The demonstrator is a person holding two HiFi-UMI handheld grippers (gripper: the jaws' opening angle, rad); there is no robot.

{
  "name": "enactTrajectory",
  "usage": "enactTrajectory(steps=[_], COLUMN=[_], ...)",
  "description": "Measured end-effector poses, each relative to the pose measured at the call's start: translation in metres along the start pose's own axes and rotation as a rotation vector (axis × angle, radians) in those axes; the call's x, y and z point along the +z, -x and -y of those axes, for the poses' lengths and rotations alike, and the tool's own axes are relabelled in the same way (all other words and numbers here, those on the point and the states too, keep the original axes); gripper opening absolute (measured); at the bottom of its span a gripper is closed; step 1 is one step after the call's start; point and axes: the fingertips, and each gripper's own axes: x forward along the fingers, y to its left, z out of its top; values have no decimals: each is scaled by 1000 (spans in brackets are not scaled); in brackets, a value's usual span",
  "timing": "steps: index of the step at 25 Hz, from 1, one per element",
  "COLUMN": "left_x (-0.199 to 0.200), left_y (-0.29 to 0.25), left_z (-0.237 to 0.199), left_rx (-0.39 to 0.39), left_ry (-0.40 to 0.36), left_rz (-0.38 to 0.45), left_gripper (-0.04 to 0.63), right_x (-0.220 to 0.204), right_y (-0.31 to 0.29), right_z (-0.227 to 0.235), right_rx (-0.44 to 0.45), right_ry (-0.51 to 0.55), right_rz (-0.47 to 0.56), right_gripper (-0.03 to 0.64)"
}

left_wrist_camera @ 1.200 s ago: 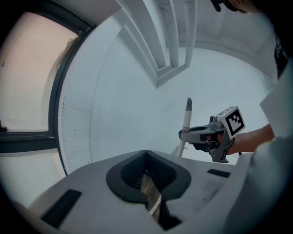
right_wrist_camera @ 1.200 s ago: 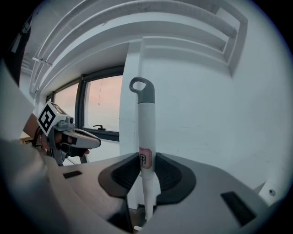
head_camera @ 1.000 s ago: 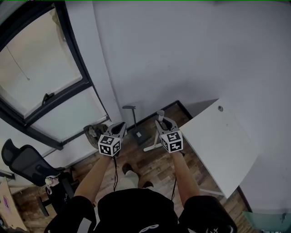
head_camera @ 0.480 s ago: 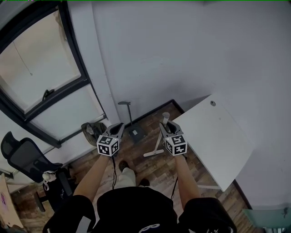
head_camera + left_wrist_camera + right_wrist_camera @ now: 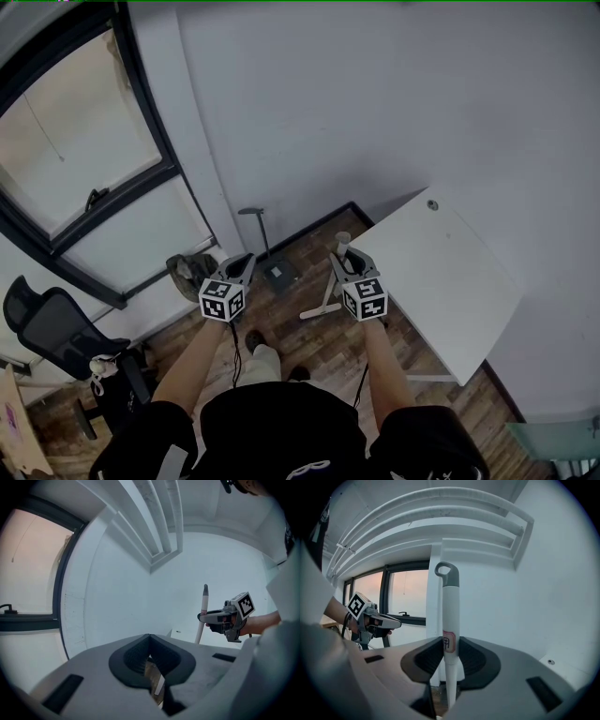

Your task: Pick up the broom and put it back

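Just pinching the broom (image 5: 450,616) upright in the right gripper (image 5: 344,257), near the white table (image 5: 450,277), left gripper (image 5: 245,262) pressed together on nothing.

- Two grippers are showing near the middle: the left gripper (image 5: 246,262) and the right gripper (image 5: 341,261).
- One broom (image 5: 329,292) is standing upright.
- One long-handled dustpan (image 5: 279,273) is standing nearby.
- One white table (image 5: 450,281) is sitting at four o'clock.
- One office chair (image 5: 47,328) is sitting at eight o'clock.
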Motion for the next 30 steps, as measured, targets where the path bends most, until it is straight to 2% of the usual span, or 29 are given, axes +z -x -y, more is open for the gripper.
enactTrajectory(steps=[20, 30], left_x=[-1, -6], left_y=[5, -2], left_z=[-8, -24], left_rx=[11, -3], left_ry=[-6, -3], left_rz=[-12, -27], left_gripper=[17, 17], right_x=[10, -1], right_y=[-4, -25], right_z=[0, -1], right_rx=[3, 3], right_ry=[-2, -11], right_rz=[15, -11], right_gripper=[115, 115])
